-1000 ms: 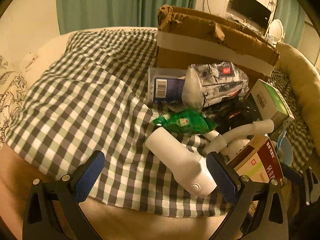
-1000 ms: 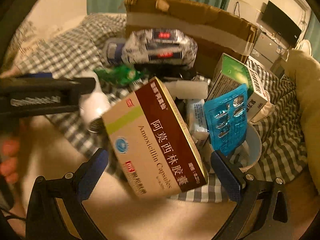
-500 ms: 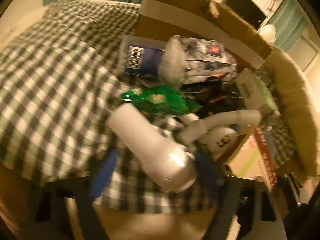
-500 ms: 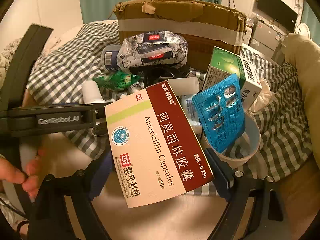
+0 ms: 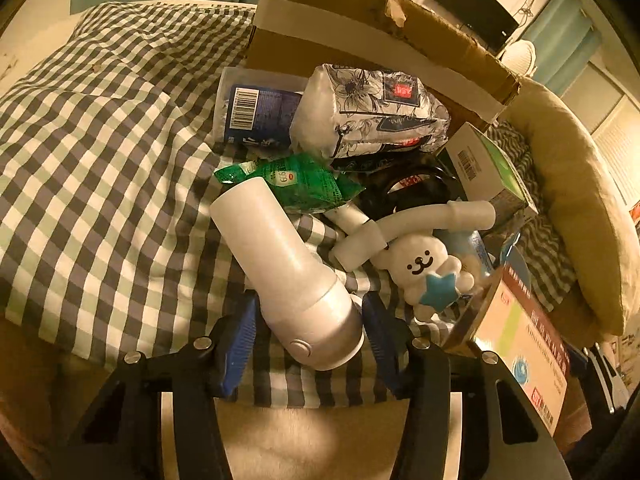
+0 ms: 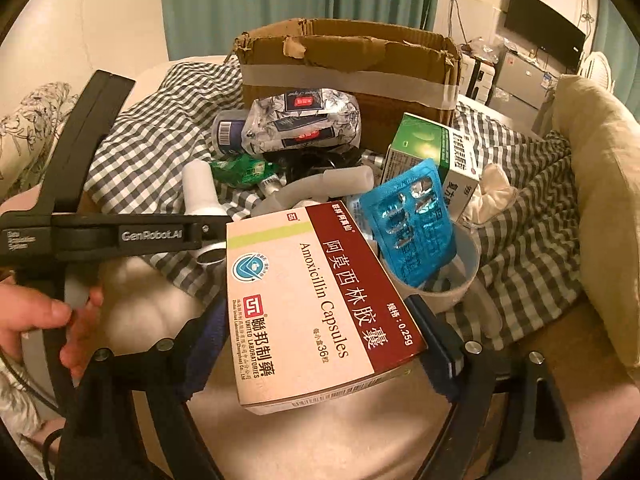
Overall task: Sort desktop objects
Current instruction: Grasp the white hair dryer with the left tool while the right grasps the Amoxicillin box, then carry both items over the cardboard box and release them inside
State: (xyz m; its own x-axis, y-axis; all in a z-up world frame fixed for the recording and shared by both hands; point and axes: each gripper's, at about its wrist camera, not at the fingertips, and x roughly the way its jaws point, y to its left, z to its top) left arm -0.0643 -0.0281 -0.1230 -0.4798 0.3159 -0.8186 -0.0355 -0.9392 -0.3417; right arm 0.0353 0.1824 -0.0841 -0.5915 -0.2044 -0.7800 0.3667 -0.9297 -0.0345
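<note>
Left gripper (image 5: 308, 320): blue pads on either flank of the silver-collared butt end of the white cylindrical torch-like device (image 5: 288, 272); jaws have just been closing, and contact looks made on both sides, though the right pad's touch is partly hidden by the body. Device otherwise lies on the grey-and-white checked cloth (image 5: 100, 152).

Right gripper (image 6: 320, 344): jaws have just been narrowing onto the cream-and-maroon amoxicillin carton (image 6: 316, 304), which is clamped across its width and tilted clear of the pile.

Outward: blue foil blister pack (image 6: 412, 220) stands in the translucent plastic cup (image 6: 468, 268); white plush figure with blue star (image 5: 428, 268), green sachet (image 5: 296, 180), floral tissue pack (image 5: 372, 116) and green-and-white medicine box (image 6: 432, 148) sit heaped before the torn brown cardboard box (image 6: 348, 64).

Progress, judged: early. Two items gripped, none visibly delivered; whether anything is inside the cardboard box cannot be seen. The heap remains.
</note>
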